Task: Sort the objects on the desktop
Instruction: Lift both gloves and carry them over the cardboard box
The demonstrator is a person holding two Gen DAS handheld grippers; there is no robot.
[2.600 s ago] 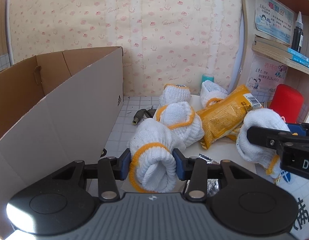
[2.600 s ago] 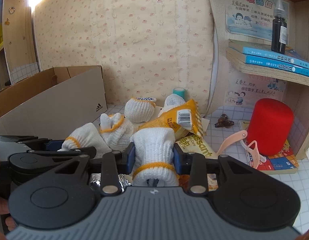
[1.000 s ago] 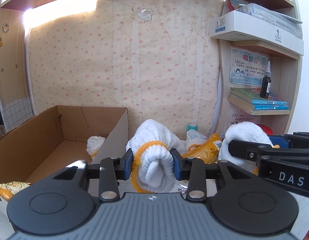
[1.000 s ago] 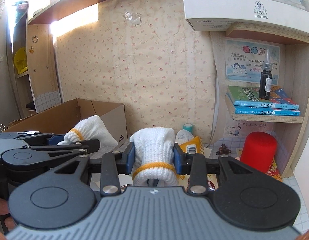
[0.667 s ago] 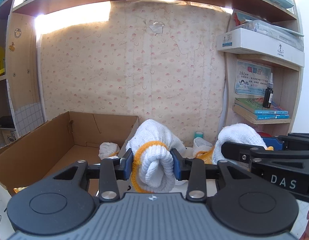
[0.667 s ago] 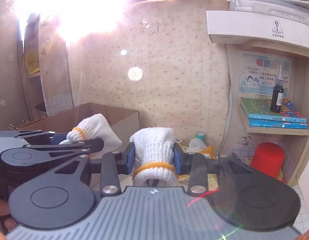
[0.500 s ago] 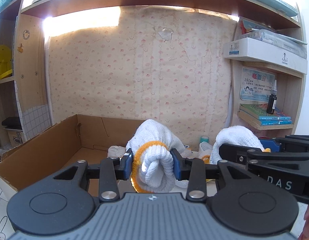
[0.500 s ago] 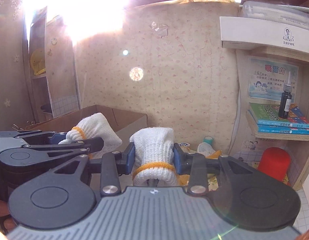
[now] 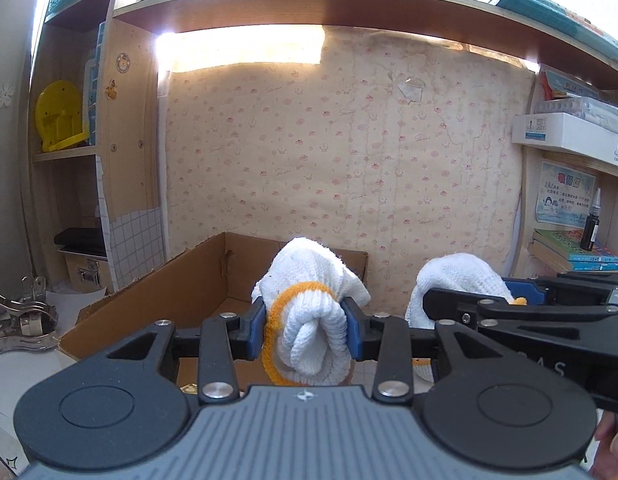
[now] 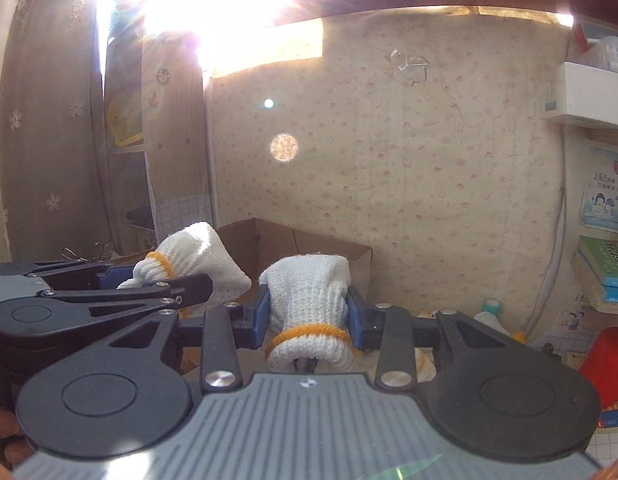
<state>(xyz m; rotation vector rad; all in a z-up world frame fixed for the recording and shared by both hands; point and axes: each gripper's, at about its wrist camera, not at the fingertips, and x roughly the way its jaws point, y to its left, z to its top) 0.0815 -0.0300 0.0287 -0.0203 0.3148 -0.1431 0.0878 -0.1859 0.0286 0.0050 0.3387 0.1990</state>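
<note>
Both my tools, left tool [image 9: 305, 326] and right tool [image 10: 307, 314], each pinching a rolled glove, now lifted off desk vs 2.6 s ago, hovering near side of cardboard box [image 9: 197, 280] — drop next, prob.

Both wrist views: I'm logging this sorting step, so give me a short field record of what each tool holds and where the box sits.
left tool: shut on a rolled white glove with an orange cuff
right tool: shut on a second rolled white glove, orange cuff toward the camera
height: both gloves held in the air, apart from each other
cardboard box: open, ahead of and below the left tool
box contents: mostly hidden by the tools
right shelf: books and a dark bottle
</note>
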